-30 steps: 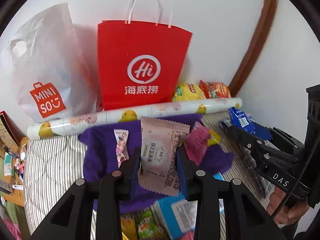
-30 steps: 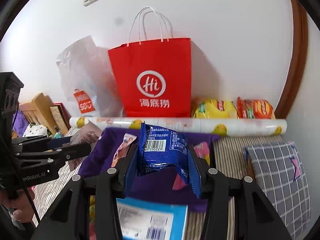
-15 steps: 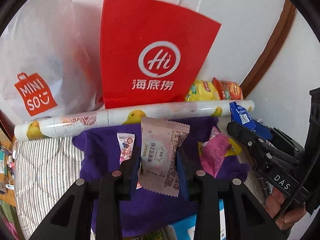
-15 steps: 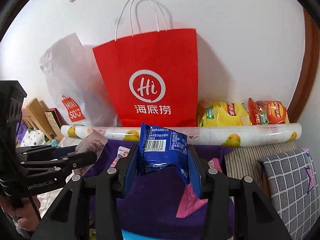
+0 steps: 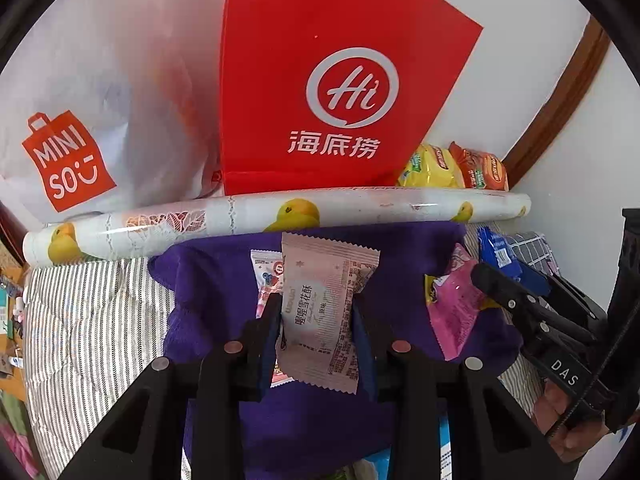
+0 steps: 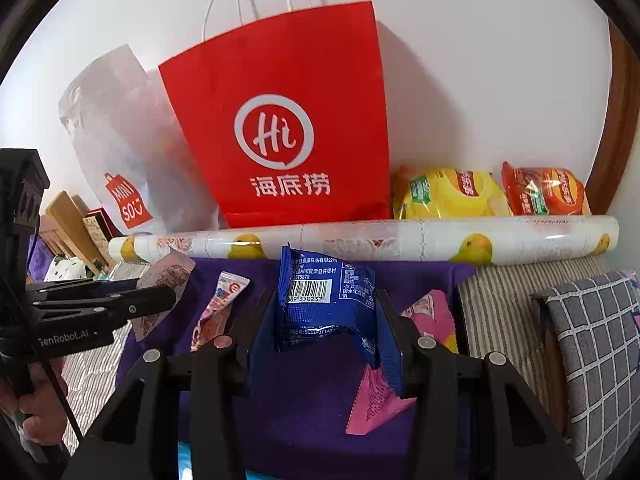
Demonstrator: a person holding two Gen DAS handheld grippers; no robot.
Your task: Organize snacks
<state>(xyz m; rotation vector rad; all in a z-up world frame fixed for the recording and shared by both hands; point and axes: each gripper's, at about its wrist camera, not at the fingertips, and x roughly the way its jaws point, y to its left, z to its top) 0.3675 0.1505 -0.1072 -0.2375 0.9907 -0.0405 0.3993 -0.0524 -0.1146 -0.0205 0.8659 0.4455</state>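
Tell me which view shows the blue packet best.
Right wrist: the blue packet sits centred in the right gripper, barcode facing the camera. The left wrist view shows only its top edge beyond that gripper's finger.

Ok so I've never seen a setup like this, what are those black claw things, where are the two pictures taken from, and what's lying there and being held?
The black claws are hand-held grippers, one in each of a person's hands. A wide-angle camera sits on each and looks forward along its two fingers, so each picture is one gripper's own view.

In the left view, the left gripper is shut on a pale pink packet. The other gripper juts in at the right edge.

In the right view, the right gripper is shut on a blue packet.

Below them lies a purple cloth on striped bedding, with more small packets on it, including a bright pink one. Behind the cloth lies a long roll printed with yellow ducks. Against the wall stand a red paper bag and a white plastic bag, with two chip bags beside them.
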